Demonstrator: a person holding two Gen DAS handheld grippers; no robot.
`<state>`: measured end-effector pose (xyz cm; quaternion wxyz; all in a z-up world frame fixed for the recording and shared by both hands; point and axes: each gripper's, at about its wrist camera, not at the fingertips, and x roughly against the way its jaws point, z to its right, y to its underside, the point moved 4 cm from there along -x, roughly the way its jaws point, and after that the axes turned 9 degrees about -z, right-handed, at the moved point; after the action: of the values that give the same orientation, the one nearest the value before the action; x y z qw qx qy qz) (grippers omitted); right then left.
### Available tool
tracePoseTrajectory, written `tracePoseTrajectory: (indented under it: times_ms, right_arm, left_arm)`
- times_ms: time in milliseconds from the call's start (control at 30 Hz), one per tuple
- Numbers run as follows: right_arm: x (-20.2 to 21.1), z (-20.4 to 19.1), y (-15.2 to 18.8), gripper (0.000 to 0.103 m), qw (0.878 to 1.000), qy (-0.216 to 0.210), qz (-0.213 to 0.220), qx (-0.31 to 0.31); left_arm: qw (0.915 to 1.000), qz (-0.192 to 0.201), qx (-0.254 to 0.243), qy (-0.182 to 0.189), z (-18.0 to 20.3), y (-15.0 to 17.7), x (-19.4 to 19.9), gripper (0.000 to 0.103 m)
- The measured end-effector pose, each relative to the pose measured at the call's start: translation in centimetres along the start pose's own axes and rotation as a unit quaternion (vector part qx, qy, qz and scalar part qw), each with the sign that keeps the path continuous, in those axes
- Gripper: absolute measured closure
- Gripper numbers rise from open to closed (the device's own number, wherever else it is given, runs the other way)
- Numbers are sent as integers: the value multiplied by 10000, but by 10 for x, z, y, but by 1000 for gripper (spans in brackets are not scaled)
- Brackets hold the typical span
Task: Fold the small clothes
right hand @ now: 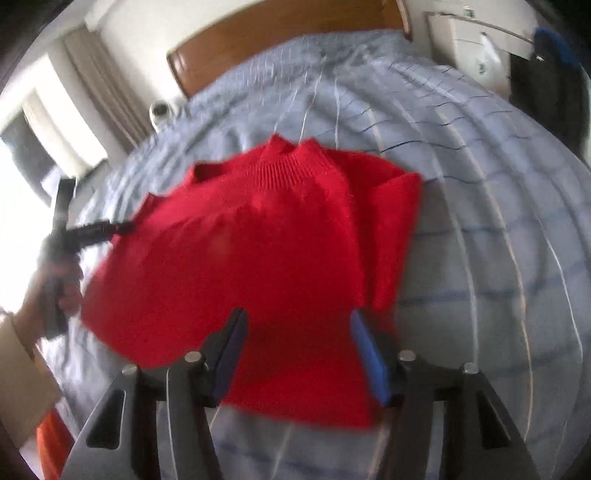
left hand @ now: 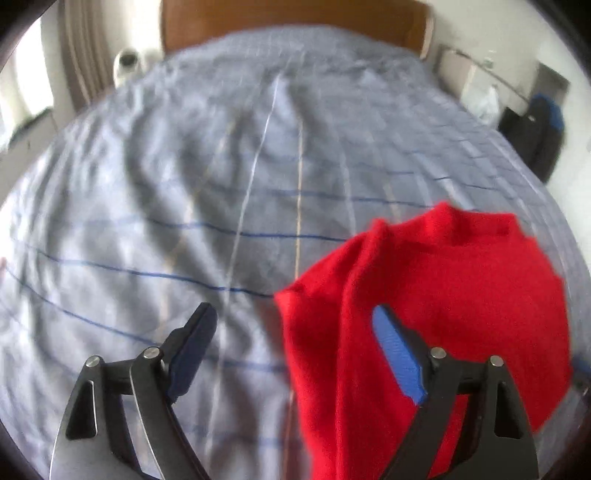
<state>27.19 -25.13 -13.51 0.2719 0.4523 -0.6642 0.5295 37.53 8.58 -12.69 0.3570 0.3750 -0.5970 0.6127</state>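
A small red knit sweater (right hand: 266,236) lies on the bed's grey-blue checked cover (right hand: 480,221), collar pointing toward the headboard. In the right wrist view my right gripper (right hand: 295,332) is open, its jaws spread over the sweater's near hem with nothing between them. My left gripper shows in that view at the sweater's left edge (right hand: 110,229), held by a hand. In the left wrist view the left gripper (left hand: 295,325) is open; the sweater (left hand: 443,295) fills the lower right, its edge between the jaws and around the right finger (left hand: 399,354). Both views are blurred.
A wooden headboard (left hand: 295,22) closes the far end of the bed. A white and black object (left hand: 127,62) stands at the far left of the bed. A white unit (right hand: 469,40) and dark hanging clothes (right hand: 546,81) are on the right. Something orange (right hand: 55,443) sits at lower left.
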Motion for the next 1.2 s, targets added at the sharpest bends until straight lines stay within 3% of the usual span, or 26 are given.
tracePoseTrajectory:
  times_ms: [67, 167, 267, 667, 900, 1100, 1133, 1200]
  right_arm:
    - [18, -3, 15, 44, 9997, 59, 224, 21]
    - [34, -2, 38, 43, 9993, 99, 347, -67]
    - [45, 1, 60, 43, 9992, 101, 325, -213]
    - [60, -14, 89, 43, 9984, 135, 448, -324]
    - [59, -12, 116, 43, 9979, 350, 508, -211]
    - [42, -4, 133, 42, 9976, 501, 463, -121]
    - [40, -4, 134, 40, 9974, 508, 497, -81]
    - [36, -6, 136, 37, 9965, 575, 605, 18]
  left_arm:
    - [9989, 292, -293, -237, 6, 14, 30, 13]
    - [9974, 514, -417, -271, 8, 29, 58, 11]
    - [9972, 582, -448, -166, 10, 36, 72, 11]
    - [9949, 829, -514, -268, 11, 67, 116, 9]
    - [9989, 466, -59, -58, -19, 133, 94, 9]
    - [9996, 16, 278, -87, -54, 188, 44, 7]
    - [9996, 18, 298, -4, -58, 194, 36, 4]
    - [9973, 702, 143, 160, -62, 207, 36, 1]
